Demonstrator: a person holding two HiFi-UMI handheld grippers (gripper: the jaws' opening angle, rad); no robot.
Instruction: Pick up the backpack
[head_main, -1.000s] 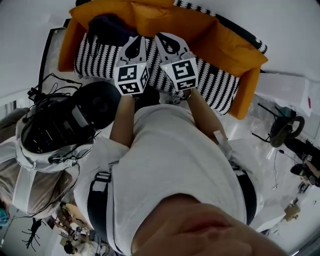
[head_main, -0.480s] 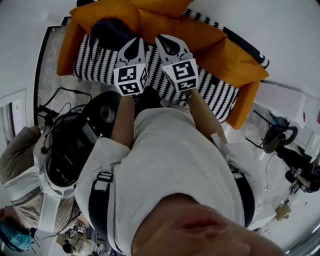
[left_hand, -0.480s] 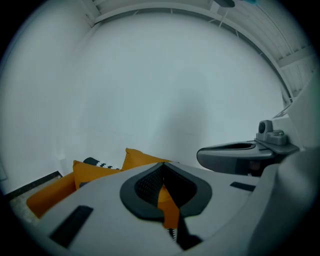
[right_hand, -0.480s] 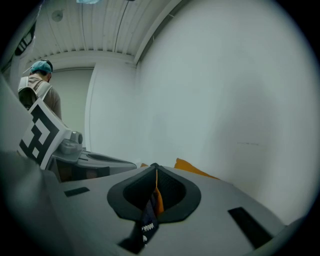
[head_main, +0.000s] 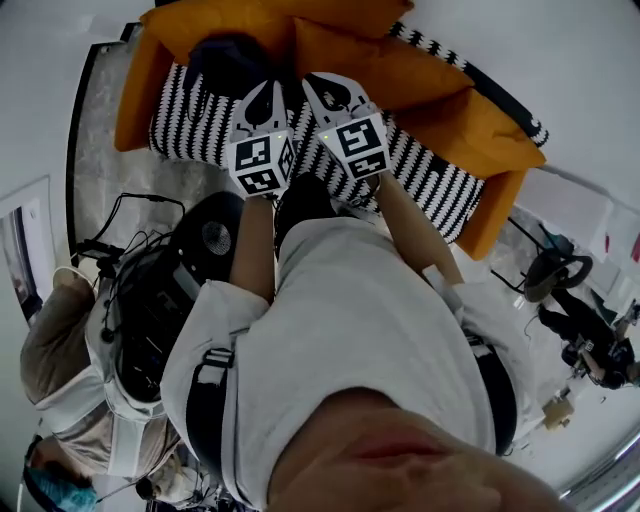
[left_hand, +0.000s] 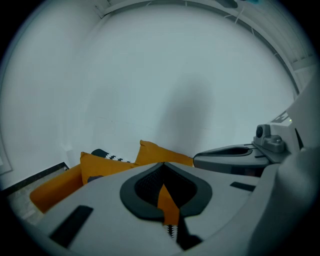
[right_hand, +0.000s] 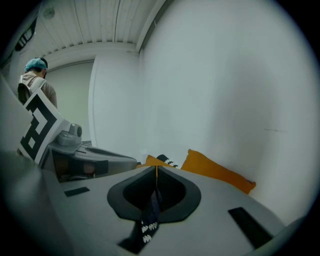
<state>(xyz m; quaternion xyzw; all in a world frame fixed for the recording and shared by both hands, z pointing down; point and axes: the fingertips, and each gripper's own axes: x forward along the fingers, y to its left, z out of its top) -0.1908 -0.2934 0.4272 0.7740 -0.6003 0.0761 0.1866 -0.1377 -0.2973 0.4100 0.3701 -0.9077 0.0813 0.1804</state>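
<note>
A dark backpack (head_main: 226, 62) lies on the left end of the orange sofa (head_main: 480, 135), against the back cushions and above the black-and-white striped seat (head_main: 195, 125). In the head view both grippers are held side by side over the seat, pointing at the sofa back. My left gripper (head_main: 267, 90) is shut and empty, its tip just right of the backpack and apart from it. My right gripper (head_main: 322, 81) is shut and empty too, further right. The left gripper view shows the closed jaws (left_hand: 162, 165) before orange cushions (left_hand: 100, 167); the right gripper view shows its closed jaws (right_hand: 156, 168).
A person (head_main: 110, 340) carrying black gear and cables stands at my left. An office chair (head_main: 562, 268) and clutter stand at the right. A white wall (left_hand: 160, 80) rises behind the sofa. Another person (right_hand: 34, 80) shows far off in the right gripper view.
Both grippers have moved forward and down over the striped seat, closer to the sofa back and the backpack. Their jaws stayed shut.
</note>
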